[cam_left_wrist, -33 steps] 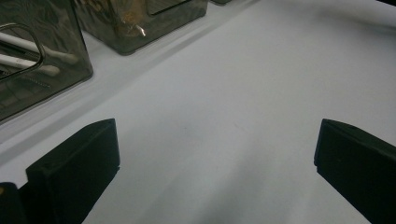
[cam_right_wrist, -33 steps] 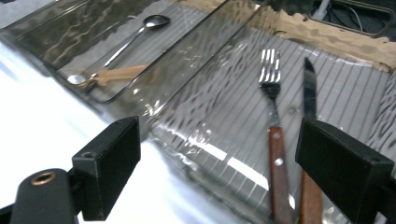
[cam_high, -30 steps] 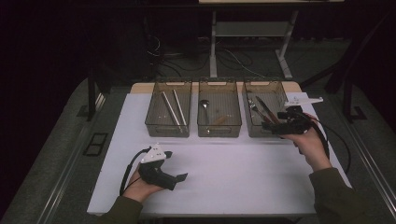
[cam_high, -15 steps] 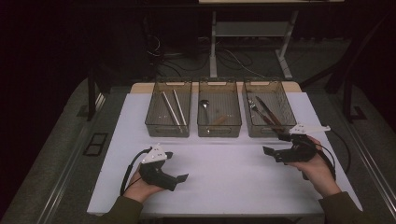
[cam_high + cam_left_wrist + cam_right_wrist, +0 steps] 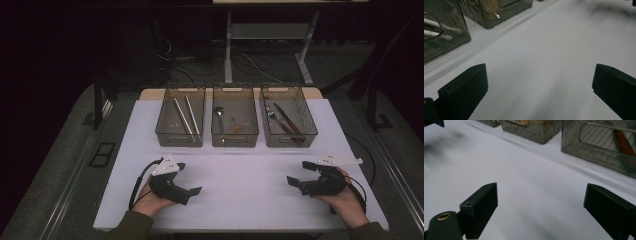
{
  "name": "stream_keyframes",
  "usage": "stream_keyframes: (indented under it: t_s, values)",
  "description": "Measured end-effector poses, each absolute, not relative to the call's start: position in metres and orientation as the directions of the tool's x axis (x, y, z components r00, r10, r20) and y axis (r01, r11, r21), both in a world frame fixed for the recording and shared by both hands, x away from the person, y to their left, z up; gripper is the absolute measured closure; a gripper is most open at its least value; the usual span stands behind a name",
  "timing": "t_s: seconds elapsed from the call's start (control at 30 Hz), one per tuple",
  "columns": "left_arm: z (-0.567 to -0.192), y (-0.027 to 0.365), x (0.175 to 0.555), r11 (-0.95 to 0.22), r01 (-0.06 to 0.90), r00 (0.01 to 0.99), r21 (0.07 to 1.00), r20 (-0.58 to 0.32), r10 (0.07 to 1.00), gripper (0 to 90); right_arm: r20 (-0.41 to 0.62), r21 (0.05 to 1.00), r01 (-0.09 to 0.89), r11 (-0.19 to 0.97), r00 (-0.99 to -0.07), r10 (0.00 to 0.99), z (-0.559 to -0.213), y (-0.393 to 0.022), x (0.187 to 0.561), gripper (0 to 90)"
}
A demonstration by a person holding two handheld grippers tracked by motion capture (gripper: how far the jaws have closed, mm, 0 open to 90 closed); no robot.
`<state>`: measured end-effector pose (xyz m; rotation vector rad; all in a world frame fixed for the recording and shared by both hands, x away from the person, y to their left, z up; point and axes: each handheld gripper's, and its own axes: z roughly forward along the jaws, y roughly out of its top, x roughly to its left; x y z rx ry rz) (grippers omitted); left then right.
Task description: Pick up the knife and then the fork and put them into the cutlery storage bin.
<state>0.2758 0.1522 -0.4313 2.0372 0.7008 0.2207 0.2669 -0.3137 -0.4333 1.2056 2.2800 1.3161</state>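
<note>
Both grippers are parked low over the white tabletop (image 5: 240,195), nothing held. The left gripper (image 5: 189,179) is spread wide, jaws empty; same for the right gripper (image 5: 299,174). Three clear bins are lined up farther back, well apart from them: left bin (image 5: 181,139), middle bin (image 5: 235,140), right bin (image 5: 290,141) with cutlery (image 5: 282,120) inside.

Dark room, grey floor (image 5: 60,165), white desk frame (image 5: 265,30) behind trailing cables (image 5: 250,65)
</note>
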Motion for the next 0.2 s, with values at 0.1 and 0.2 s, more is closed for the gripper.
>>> stream_keyframes:
  t_s: [0.1,0.2]
  values:
    - [-0.4316,0.1521,0.2758,-0.402,0.391,0.821,0.828,-0.116,0.560,0.0,0.179,0.801,0.538,0.263,-0.634,0.753,-0.4366,-0.3103,0.2649,11.8]
    - [-0.4318,0.1523,0.2759,-0.402,0.392,0.819,0.828,-0.114,0.563,0.0,0.175,0.795,0.540,0.277,-0.641,0.747,-0.4395,-0.3063,0.2655,11.7]
